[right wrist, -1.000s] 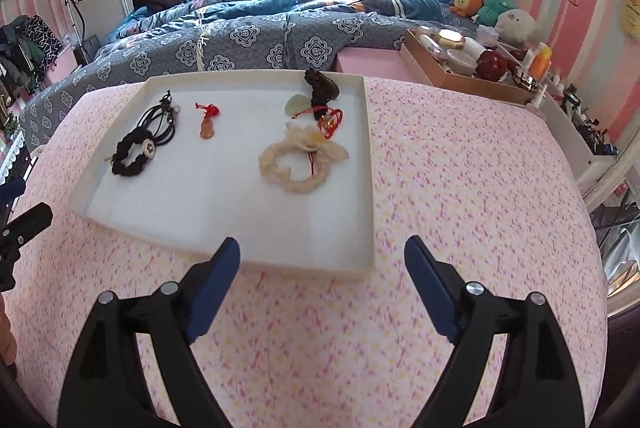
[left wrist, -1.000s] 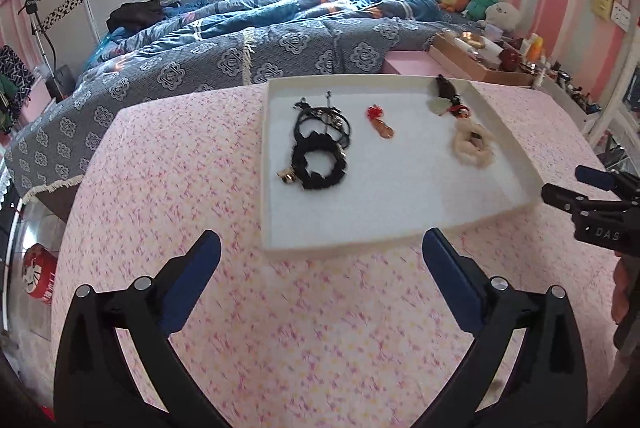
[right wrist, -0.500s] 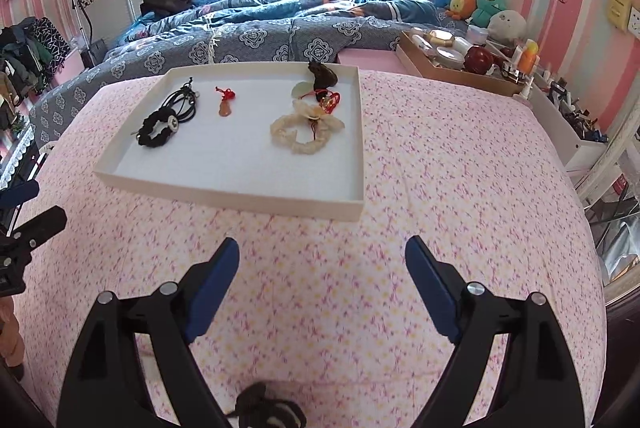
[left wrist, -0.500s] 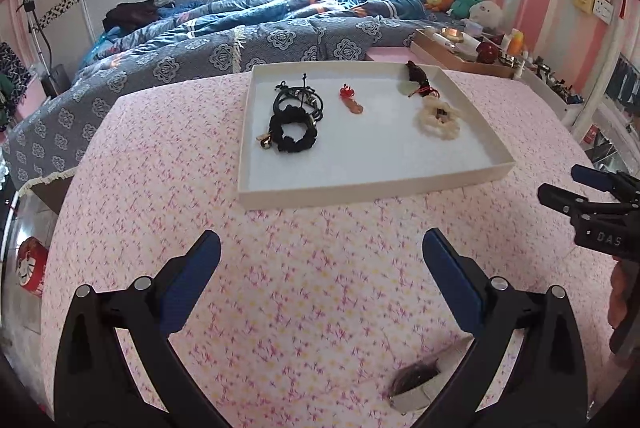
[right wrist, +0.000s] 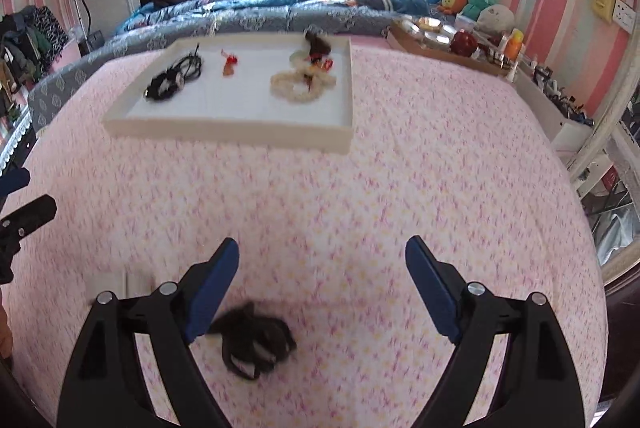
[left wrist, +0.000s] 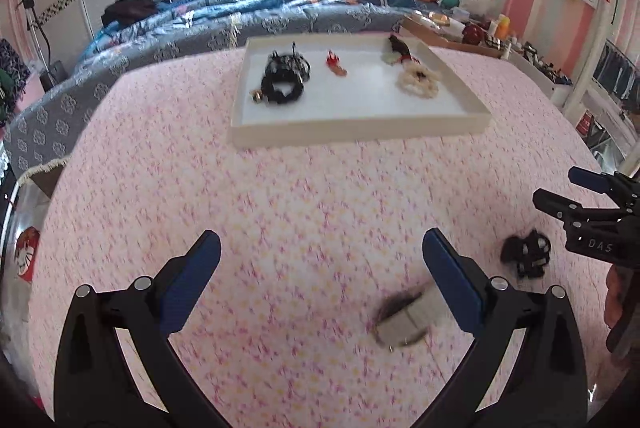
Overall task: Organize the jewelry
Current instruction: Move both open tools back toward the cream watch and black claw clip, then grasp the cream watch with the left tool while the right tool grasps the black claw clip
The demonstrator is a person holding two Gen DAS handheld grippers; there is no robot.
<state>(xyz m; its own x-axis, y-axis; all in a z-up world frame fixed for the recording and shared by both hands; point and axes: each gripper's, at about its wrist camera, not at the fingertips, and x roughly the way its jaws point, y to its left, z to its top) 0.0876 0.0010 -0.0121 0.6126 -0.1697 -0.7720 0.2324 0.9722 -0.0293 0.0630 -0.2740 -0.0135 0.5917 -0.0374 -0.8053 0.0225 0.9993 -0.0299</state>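
So the tray (left wrist: 360, 130) sits on the far half of the worktop (left wrist: 300, 196), with the bed (left wrist: 240, 16) right behind it. Inside the tray: a bracelet pile (left wrist: 285, 81) at the left, a small pendant (left wrist: 337, 65) in the middle toward the far side, and a bead bracelet (left wrist: 418, 83) at the right with a tasselled piece (left wrist: 398, 49) just behind it in the far right corner. On the near part of the worktop, a loose bracelet (right wrist: 254, 342) lies to the right, and a blurry item (left wrist: 402, 320) lies left of it. A box of clutter (right wrist: 444, 46) sits past the worktop's far right edge.
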